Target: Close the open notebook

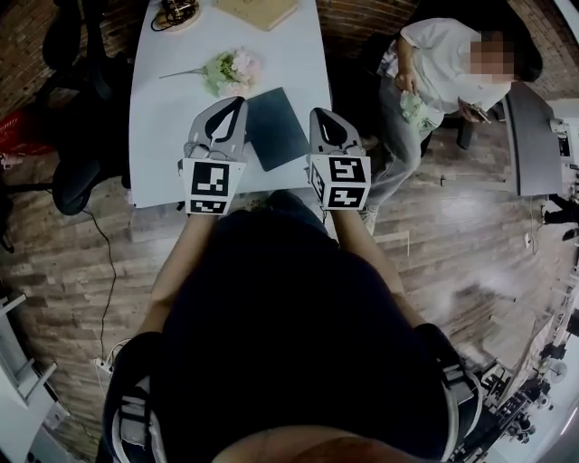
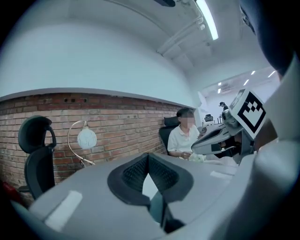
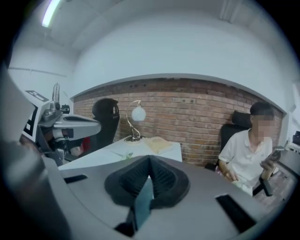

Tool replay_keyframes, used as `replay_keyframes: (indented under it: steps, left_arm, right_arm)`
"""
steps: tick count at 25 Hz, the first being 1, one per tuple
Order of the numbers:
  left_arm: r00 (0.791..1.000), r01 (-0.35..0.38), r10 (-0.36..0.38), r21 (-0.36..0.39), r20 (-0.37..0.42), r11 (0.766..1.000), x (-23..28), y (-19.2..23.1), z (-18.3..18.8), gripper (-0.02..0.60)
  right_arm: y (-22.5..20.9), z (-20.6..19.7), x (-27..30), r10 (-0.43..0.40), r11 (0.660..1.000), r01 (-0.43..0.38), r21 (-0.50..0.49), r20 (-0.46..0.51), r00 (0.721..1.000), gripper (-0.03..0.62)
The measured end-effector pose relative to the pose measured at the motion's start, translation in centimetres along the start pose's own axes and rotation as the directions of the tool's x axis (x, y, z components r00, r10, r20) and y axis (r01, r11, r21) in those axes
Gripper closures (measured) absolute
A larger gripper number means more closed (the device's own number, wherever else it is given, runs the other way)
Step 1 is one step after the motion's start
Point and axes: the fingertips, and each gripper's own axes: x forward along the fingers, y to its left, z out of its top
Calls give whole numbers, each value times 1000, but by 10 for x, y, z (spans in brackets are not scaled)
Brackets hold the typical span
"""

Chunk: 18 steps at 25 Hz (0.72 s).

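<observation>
Notebook (image 1: 276, 127) closed, flat on white table (image 1: 163, 113)

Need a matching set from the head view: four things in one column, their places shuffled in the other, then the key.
1 dark flat notebook
2 pale flower bouquet
3 tan flat item
4 person in white shirt

A seated off to the side
B far end of the white table
C near end of the table
D mid-table

Pairs: 1-C, 2-D, 3-B, 4-A

left tool (image 1: 233, 107) and right tool (image 1: 322, 118) side by side, jaws together, pointing forward.
</observation>
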Motion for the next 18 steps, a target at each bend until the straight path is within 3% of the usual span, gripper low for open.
replay_keyframes:
  steps: [10,15,18]
  left_arm:
    - [981,-85,71,67,182,994,-16,10,105,575]
    - [976,-101,91,36,199,994,-22,11,123,575]
    - [973,-93,79,57,217,994,-21,9,124,575]
  right_arm:
    - [-46,94,-47,-120,992,124,1,236,964,585]
    - [-51,112,-60,-130,991,135,-1,281,951,585]
    - [-51,113,-62,-130,991,134,5,286,949,585]
